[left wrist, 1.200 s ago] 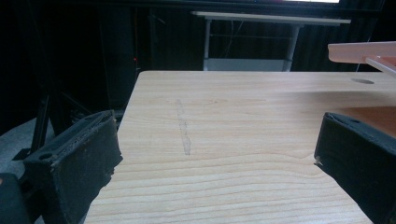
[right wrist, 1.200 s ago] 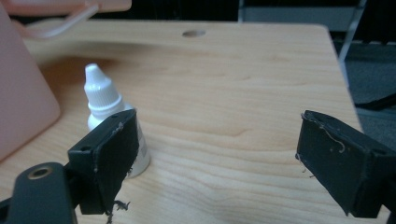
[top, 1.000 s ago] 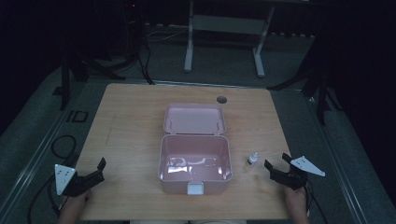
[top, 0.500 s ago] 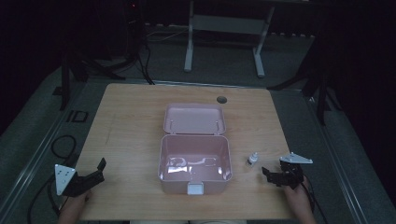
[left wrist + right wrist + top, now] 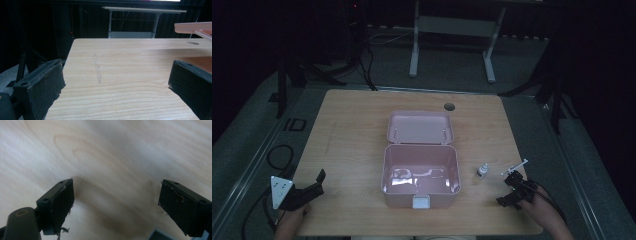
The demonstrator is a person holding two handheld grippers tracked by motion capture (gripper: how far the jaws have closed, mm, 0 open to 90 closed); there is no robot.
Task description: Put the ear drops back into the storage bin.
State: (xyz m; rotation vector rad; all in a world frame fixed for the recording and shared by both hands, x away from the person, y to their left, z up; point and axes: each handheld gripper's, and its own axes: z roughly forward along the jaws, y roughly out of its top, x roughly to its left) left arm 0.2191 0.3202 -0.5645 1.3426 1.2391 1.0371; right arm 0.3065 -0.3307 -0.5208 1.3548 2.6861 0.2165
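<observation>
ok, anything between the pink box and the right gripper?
Yes: a small white bottle stands on the table between the pink box and the right gripper, seen in the high view.

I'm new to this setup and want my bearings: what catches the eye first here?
The open pink plastic box at the middle of the light wooden table, its lid laid back and the inside apparently empty. Just right of it stands a small white bottle, with the right gripper nearby, tipped toward the tabletop, jaws open.
</observation>
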